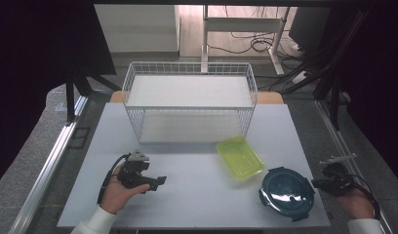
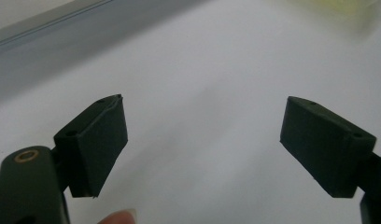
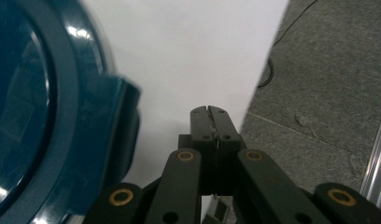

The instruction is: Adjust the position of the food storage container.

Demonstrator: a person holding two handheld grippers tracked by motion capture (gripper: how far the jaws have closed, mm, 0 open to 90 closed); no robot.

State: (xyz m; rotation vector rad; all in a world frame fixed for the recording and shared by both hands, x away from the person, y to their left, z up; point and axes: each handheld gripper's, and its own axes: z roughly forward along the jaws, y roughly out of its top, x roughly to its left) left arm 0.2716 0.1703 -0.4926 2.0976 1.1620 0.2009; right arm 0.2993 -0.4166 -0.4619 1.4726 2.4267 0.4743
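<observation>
Count on your white table (image 1: 197, 190): one round dark-teal plastic lid (image 1: 287, 193) with clip tabs, one rectangular translucent yellow-green plastic lid (image 1: 239, 156), one white wire basket (image 1: 189, 100) with a shelf, and two grippers.

Your right gripper (image 1: 318, 183) sits at the table's right edge, at 3 o'clock of the round dark-teal lid and just beside it. Its jaws are pressed together with nothing between them. In the right gripper view the round dark-teal lid (image 3: 53, 116) lies flat, glossy, with a raised rim and one clip tab nearest the right gripper (image 3: 211, 112).

Your left gripper (image 1: 160, 181) rests at 9 o'clock of the round lid, well apart from it. Its jaws stand wide apart and empty over bare table in the left gripper view (image 2: 202, 135).

The yellow-green lid lies at 11 o'clock of the round lid, near it; the basket stands at 12 o'clock of the table.
</observation>
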